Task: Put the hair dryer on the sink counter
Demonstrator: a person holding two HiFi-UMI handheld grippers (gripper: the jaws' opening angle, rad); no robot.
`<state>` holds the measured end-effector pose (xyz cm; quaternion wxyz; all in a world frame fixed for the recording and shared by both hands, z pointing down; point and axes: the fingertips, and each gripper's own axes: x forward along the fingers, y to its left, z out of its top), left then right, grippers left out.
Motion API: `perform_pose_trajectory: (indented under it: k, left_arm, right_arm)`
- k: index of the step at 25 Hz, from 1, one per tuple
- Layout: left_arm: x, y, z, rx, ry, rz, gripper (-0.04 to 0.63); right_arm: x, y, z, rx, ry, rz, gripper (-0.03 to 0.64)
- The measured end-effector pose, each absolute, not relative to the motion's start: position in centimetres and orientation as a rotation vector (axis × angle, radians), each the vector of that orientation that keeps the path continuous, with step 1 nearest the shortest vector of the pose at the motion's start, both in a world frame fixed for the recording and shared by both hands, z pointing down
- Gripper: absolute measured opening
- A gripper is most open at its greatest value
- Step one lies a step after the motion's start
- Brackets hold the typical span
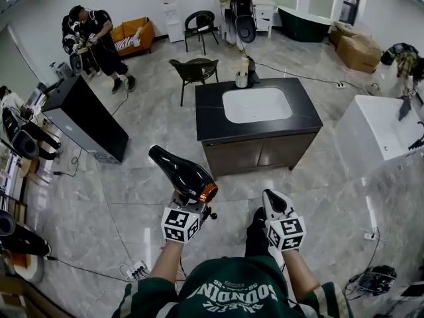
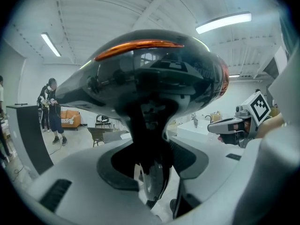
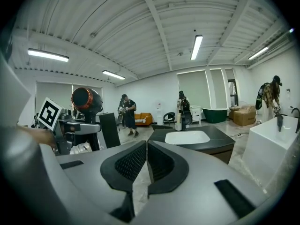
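Left claw (image 1: 187, 203), clamped on the handle of the hair dryer (image 1: 180, 171) at lower centre, right claw (image 1: 277, 207) shut and empty: carrying step, apparently; next, approach the sink counter (image 1: 211, 114), well apart at upper centre, and lower it there.

A large hall fitted out as a bathroom mock-up: freestanding sink counter (image 1: 211, 114), bathtub (image 1: 304, 24), marble floor (image 1: 159, 121), strip-lit ceiling (image 3: 154, 27).

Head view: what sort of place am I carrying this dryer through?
Likely a large open hall staged as a bathroom mock-up, not a real bathroom: a freestanding sink counter stands mid-floor, a dark bathtub sits by the far wall, and another person handles equipment nearby.
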<state>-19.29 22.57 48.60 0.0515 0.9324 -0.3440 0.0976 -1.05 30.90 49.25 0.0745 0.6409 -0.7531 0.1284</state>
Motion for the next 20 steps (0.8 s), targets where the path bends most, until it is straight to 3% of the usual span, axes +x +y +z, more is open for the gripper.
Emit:
perform_pose_trajectory:
  k: [20]
  left_arm:
    - [-7.9, 4.2, 47.9, 2.770, -1.148, 0.329, 0.198]
  right_arm:
    - [11.0, 11.1, 48.0, 1.822, -2.334, 0.416, 0.044]
